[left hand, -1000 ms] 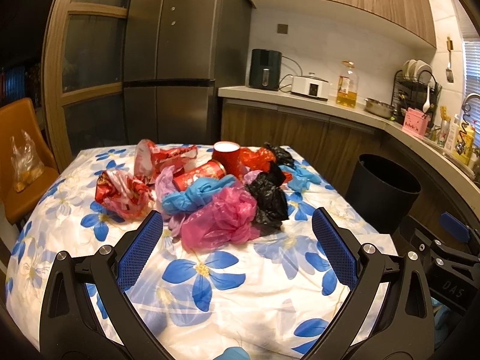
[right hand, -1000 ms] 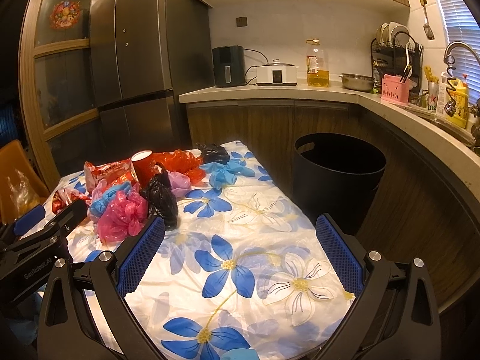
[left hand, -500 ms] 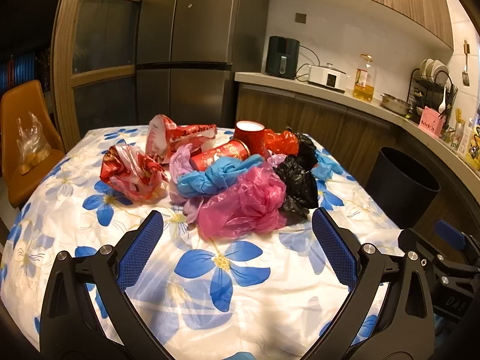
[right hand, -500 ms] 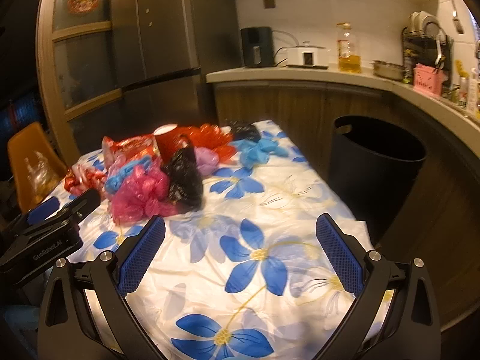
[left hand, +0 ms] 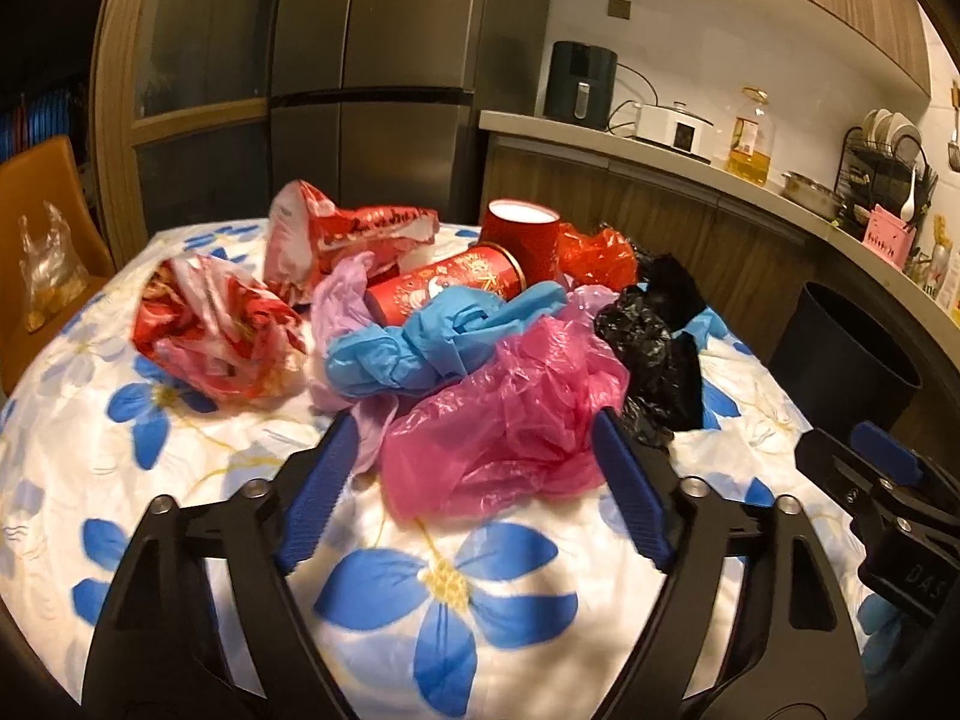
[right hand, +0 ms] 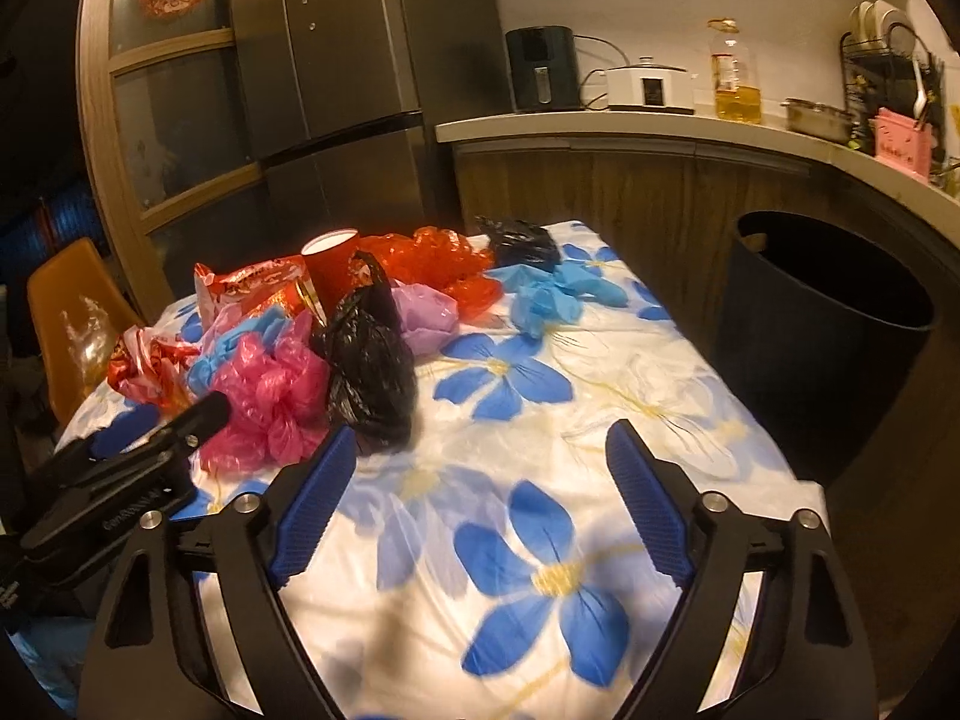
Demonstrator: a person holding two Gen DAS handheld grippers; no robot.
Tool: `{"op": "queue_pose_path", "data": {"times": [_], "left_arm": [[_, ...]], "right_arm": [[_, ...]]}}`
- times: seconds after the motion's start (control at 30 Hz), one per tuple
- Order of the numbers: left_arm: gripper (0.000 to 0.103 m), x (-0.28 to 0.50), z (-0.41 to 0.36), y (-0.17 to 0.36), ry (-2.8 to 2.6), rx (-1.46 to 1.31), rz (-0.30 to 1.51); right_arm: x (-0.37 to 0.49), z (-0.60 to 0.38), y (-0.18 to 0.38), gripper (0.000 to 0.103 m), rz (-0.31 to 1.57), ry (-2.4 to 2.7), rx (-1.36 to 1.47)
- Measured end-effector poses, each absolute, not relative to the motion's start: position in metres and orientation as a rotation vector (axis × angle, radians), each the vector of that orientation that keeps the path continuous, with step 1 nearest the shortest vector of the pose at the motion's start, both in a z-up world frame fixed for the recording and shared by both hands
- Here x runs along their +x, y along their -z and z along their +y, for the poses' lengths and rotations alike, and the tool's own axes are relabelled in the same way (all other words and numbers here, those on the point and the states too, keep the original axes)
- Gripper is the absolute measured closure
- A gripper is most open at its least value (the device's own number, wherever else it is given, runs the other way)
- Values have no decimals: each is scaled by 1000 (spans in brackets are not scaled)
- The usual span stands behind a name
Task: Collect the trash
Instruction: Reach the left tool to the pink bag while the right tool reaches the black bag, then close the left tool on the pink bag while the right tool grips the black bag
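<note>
A heap of trash lies on the flowered table [left hand: 180, 480]: a pink plastic bag [left hand: 504, 420], a blue glove [left hand: 438, 336], a black bag [left hand: 654, 348], a red can [left hand: 444, 288], a red cup [left hand: 522, 234] and red wrappers [left hand: 210, 330]. My left gripper [left hand: 474, 468] is open, its fingers on either side of the pink bag's near edge. My right gripper [right hand: 480, 480] is open and empty over the table, just right of the black bag [right hand: 372, 366]. The pink bag [right hand: 270, 396] also shows there. A black trash bin [right hand: 828, 336] stands right of the table.
A blue glove [right hand: 552, 294], a red bag [right hand: 438, 264] and a small black bag [right hand: 522, 240] lie at the table's far side. An orange chair [left hand: 36, 228] stands left. A fridge [left hand: 384, 72] and a kitchen counter [left hand: 690, 162] are behind.
Both grippers have moved forward toward the heap. The left gripper's fingers now flank the pink bag. The right gripper has come close to the black bag. Both stay open.
</note>
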State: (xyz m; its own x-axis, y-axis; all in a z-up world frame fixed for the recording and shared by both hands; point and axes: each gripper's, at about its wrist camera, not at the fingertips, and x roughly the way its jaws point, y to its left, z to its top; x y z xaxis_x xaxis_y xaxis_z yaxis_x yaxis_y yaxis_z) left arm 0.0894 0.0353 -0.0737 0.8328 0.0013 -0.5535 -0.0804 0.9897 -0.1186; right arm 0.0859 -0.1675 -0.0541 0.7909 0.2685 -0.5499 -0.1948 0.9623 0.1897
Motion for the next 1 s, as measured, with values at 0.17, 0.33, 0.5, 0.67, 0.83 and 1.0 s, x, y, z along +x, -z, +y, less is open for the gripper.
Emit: {"op": "queue_pose_path", "data": {"times": [0.17, 0.33, 0.5, 0.67, 0.83, 1.0], "left_arm": [[45, 107, 35, 88, -2, -147, 630], [57, 109, 38, 94, 48, -177, 640], [58, 109, 40, 97, 68, -187, 648], [58, 108, 43, 100, 91, -205, 655], [69, 104, 41, 102, 105, -188, 662], [94, 97, 36, 101, 87, -148, 669]], "right_arm": [[113, -163, 65, 38, 644, -317, 177], [129, -152, 70, 46, 658, -378, 193], [136, -136, 69, 46, 650, -418, 171], [146, -125, 72, 63, 660, -446, 154], [149, -118, 79, 87, 683, -485, 133], [142, -118, 79, 97, 673, -494, 119]]}}
